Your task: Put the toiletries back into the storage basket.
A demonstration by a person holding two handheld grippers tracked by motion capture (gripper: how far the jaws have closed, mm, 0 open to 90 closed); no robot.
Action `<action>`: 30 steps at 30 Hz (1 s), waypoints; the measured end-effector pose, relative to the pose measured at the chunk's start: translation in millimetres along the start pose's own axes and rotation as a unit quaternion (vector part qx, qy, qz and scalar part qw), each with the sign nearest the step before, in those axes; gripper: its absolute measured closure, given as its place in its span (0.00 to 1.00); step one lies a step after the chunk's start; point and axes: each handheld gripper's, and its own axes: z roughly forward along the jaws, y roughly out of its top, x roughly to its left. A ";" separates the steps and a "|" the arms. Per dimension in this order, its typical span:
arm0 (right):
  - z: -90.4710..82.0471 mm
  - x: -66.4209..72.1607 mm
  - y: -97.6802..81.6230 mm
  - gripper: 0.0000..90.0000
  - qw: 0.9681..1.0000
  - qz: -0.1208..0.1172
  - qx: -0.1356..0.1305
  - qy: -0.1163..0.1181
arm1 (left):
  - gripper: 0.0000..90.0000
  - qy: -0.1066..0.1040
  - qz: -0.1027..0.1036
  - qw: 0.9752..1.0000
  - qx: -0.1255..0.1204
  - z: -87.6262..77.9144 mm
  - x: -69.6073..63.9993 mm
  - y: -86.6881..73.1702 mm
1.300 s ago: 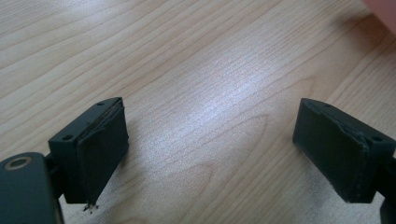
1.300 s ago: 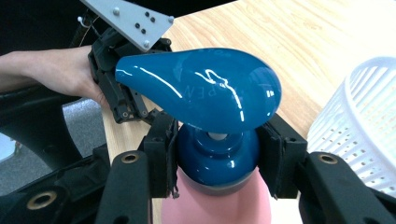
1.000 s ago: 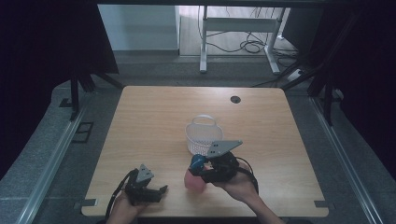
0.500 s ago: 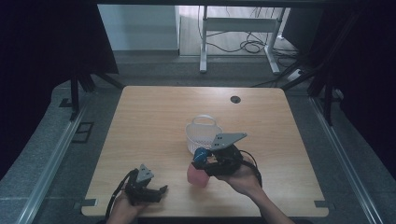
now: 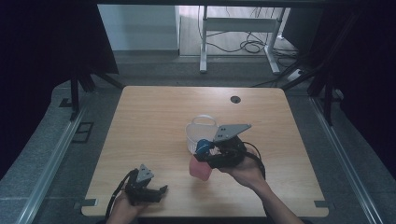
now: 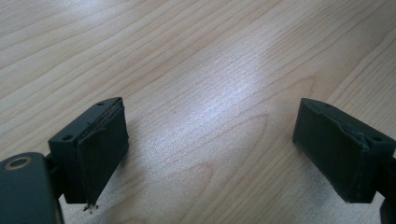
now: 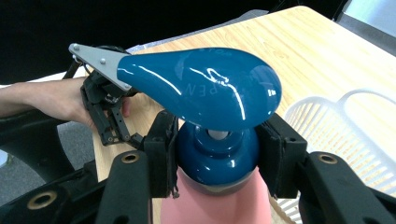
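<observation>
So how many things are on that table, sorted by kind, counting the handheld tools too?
Pink bottle with blue pump top, held off the table by the right gripper: 1
White basket: 1
Handheld grippers, counting the left gripper: 2
Total: 4

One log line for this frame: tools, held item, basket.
right tool: shut on pump bottle, pink body, blue top, lifted off table | left tool: open, nothing between, low over table | white basket: beside bottle
</observation>
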 end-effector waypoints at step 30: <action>-14.1 -28.9 34.2 0.59 0.999 0.008 -0.017 -0.039 | 0.11 0.000 0.002 1.000 0.002 -0.2 0.2 0.1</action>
